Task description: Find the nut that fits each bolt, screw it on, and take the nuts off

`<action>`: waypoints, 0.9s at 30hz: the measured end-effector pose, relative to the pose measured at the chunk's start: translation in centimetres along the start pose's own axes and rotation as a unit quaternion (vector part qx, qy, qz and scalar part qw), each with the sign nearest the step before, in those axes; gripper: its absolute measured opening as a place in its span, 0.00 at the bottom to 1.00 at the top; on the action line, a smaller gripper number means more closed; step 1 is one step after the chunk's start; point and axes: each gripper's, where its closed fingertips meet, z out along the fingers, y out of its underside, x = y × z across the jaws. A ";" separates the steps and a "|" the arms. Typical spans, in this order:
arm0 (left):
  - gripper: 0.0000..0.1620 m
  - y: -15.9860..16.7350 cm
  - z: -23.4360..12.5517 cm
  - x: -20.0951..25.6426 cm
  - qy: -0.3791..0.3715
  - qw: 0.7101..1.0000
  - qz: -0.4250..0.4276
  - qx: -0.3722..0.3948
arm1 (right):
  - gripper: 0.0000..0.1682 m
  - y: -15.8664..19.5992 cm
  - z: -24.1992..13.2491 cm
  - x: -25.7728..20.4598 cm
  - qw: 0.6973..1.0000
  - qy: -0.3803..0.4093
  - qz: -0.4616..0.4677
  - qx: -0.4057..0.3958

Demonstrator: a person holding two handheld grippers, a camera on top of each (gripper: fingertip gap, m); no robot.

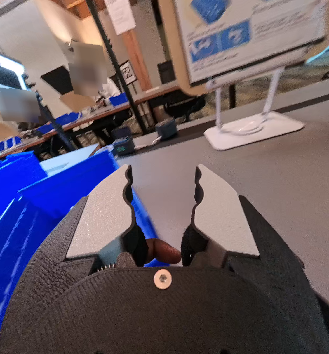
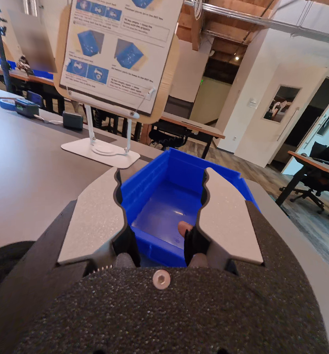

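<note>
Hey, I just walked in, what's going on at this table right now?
A person holds a two-finger gripper in each hand over a grey table. Both are open and hold nothing. The right gripper points into a blue bin whose visible floor looks empty. The left gripper hangs above bare tabletop, with other blue bins just to its left. An instruction sheet on a white stand faces the person. No nuts or bolts are visible, so no matching is under way.

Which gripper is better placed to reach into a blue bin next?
Right, probably. The right gripper is open, pointed into the open blue plastic bin. The left gripper, also open, faces bare grey tabletop; its blue bins sit off to its left.
</note>
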 end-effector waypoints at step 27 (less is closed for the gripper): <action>0.13 6.2 3.9 2.0 0.079 0.991 0.053 -0.092 | 0.45 -1.3 1.3 -5.4 0.998 -0.050 -0.029 0.004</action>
